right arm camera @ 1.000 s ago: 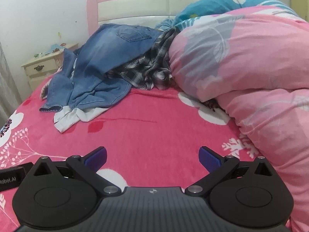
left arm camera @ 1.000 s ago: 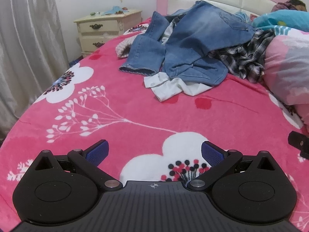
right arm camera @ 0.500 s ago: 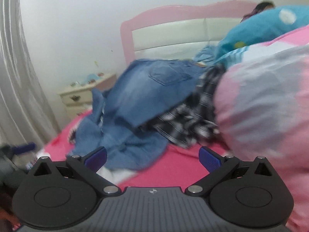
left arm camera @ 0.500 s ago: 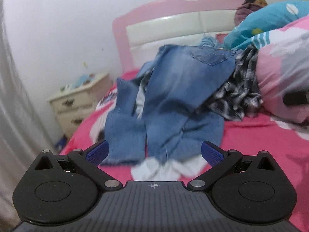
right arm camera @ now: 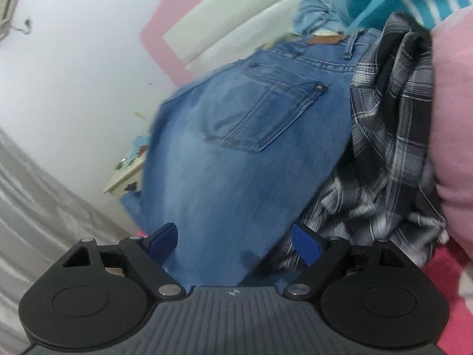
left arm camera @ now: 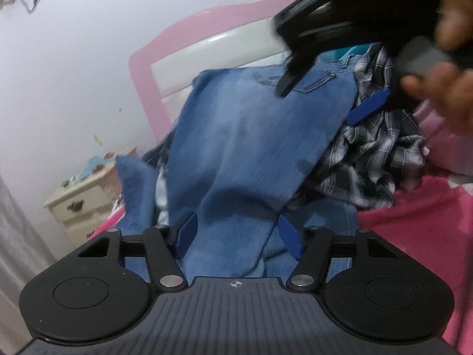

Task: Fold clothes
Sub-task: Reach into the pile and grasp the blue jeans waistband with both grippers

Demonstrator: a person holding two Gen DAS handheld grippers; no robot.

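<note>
Jeans (left arm camera: 251, 148): one pair, centre of frame, heaped on pink bed (left arm camera: 414, 222)
Plaid shirt (right arm camera: 390, 148): one, right of jeans, touching
Left gripper (left arm camera: 238, 238): closing, denim between pads, not yet pinched
Right gripper (right arm camera: 233, 244): closing, unclenched over jeans
Nightstand (left arm camera: 79, 198): one, lower left

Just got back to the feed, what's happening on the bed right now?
A person holds a gripper in each hand over the pile of clothes on the pink bed. Both are at the jeans, which lie on top of a plaid shirt. The left gripper is closing with denim between its fingers low on a leg. The right gripper is closing higher up, below the back pocket. Neither looks clamped yet, and nothing is folded.
</note>
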